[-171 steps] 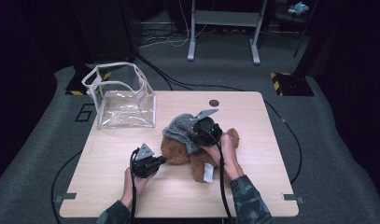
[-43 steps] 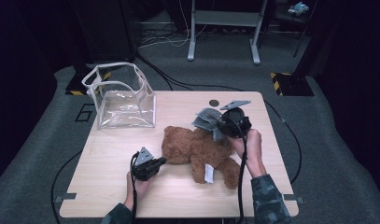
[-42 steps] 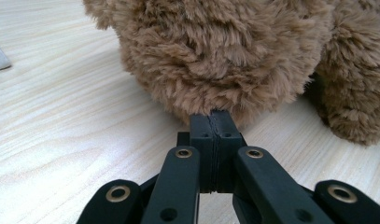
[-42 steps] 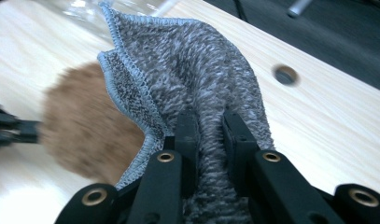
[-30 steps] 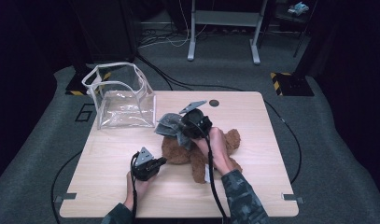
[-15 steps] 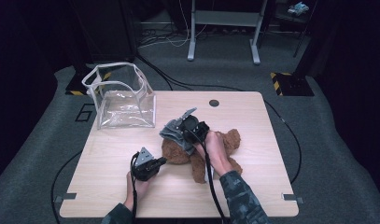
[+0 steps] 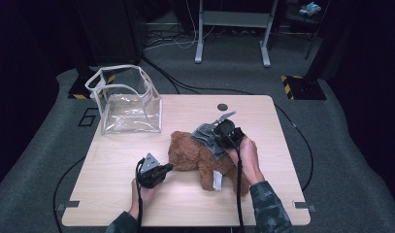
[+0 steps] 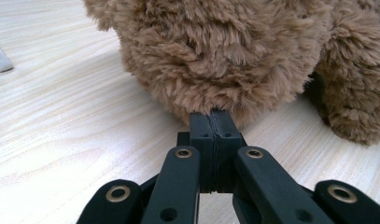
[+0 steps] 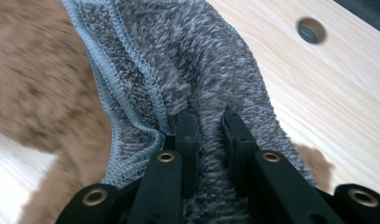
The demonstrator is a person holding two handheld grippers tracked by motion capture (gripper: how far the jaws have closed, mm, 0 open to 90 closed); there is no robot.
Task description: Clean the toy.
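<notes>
We see the teddy bear [image 9: 33, 93] only as a brown blur in the right gripper view; grey cloth [image 7: 208, 137] hides its middle from above.

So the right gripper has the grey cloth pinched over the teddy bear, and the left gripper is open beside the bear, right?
Not quite: the left gripper is shut, its jaws pressed together at the teddy bear, as the left gripper view shows. The right gripper does pinch the grey cloth.
</notes>
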